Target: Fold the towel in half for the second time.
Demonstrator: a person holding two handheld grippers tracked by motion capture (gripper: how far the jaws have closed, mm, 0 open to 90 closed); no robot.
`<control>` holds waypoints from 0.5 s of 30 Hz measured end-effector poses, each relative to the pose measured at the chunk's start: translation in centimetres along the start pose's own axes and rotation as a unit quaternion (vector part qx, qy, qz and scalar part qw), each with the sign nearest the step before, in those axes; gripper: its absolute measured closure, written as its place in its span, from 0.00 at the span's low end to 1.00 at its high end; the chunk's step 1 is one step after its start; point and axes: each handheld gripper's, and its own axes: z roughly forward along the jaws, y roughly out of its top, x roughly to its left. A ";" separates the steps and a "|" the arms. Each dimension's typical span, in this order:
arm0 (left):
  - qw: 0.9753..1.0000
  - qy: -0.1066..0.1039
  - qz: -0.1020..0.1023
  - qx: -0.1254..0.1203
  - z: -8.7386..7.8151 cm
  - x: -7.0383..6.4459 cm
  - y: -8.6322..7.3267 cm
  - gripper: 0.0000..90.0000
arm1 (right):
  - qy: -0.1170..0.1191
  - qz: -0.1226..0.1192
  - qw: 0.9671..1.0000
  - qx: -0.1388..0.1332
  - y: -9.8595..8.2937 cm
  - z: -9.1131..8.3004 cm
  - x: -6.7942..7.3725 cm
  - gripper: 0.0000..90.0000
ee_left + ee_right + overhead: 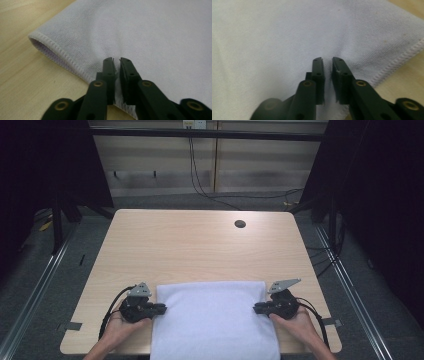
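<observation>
A white towel lies flat at the near edge of the wooden table, its front part hanging over the edge. My left gripper is at the towel's left hem and my right gripper is at its right hem. In the left gripper view the jaws of the left gripper stand almost together over the stitched hem of the towel, with a thin strip of cloth between them. In the right gripper view the right gripper is closed the same way on the towel just inside its hem.
A round dark cable hole sits near the table's far right. Bare wood stretches beyond the towel to the far edge. Cables run along the floor behind the table, and dark frames stand on both sides.
</observation>
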 end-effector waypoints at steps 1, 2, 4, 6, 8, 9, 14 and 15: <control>1.000 0.000 -0.002 0.000 -0.1 -0.3 -0.1 0.96 | -0.004 -0.001 1.000 0.001 -0.1 0.0 0.3 0.95; 1.000 -0.002 -0.004 0.005 -0.2 -0.5 -0.2 0.96 | -0.008 -0.003 1.000 0.002 -0.1 0.0 0.6 0.96; 1.000 -0.005 -0.010 0.008 -0.4 -0.9 -0.3 0.96 | -0.008 -0.007 1.000 0.003 -0.4 -0.2 1.2 0.96; 1.000 -0.024 -0.015 0.008 -0.7 -1.1 -0.7 0.95 | -0.001 0.000 1.000 0.007 -0.9 -0.6 1.6 0.96; 0.999 -0.028 -0.017 -0.004 -1.0 -1.0 -0.6 0.93 | 0.010 0.006 1.000 0.006 -1.4 -0.9 1.7 0.90; 0.999 -0.028 -0.017 -0.004 -1.0 -1.0 -0.6 0.92 | 0.009 0.005 1.000 0.005 -1.5 -1.1 1.7 0.85; 0.999 -0.012 -0.023 -0.042 -1.7 0.3 0.7 0.91 | -0.012 0.023 0.999 -0.034 -0.9 -2.6 0.0 0.80; 0.998 -0.009 -0.024 -0.051 -1.8 0.7 1.1 0.91 | -0.012 0.028 0.998 -0.049 -0.5 -3.0 -0.7 0.79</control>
